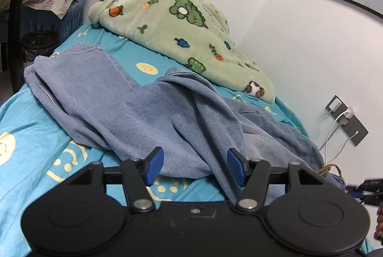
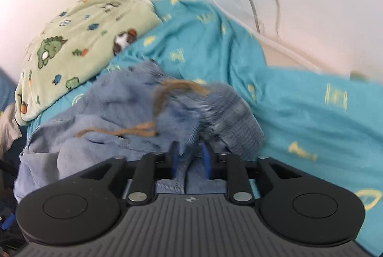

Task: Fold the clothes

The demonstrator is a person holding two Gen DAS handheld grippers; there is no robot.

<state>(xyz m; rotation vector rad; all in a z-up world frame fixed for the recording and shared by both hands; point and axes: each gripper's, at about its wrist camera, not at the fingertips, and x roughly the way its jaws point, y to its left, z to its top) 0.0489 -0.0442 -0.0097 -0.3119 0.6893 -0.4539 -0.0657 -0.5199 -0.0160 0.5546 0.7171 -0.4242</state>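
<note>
While one blue trousers (image 1: 134, 111) lies crumpled, left fingers (image 1: 159, 164) wide, empty, right fingers (image 2: 205, 158) pinching its waistband.

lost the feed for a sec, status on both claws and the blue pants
Left claw open over blue pants. Right claw astride a waistband fold, grip unclear. Green blanket beside pants, apart.

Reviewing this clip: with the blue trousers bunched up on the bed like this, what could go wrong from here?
1. The right gripper seems to pinch a thick bunch of the blue trousers near the ribbed waistband; it may drag several layers and spoil the fold.
2. The brown drawstring lies loose and could snag on the fingers.
3. The left gripper is open over the cloth, so nothing may anchor that side.
</note>
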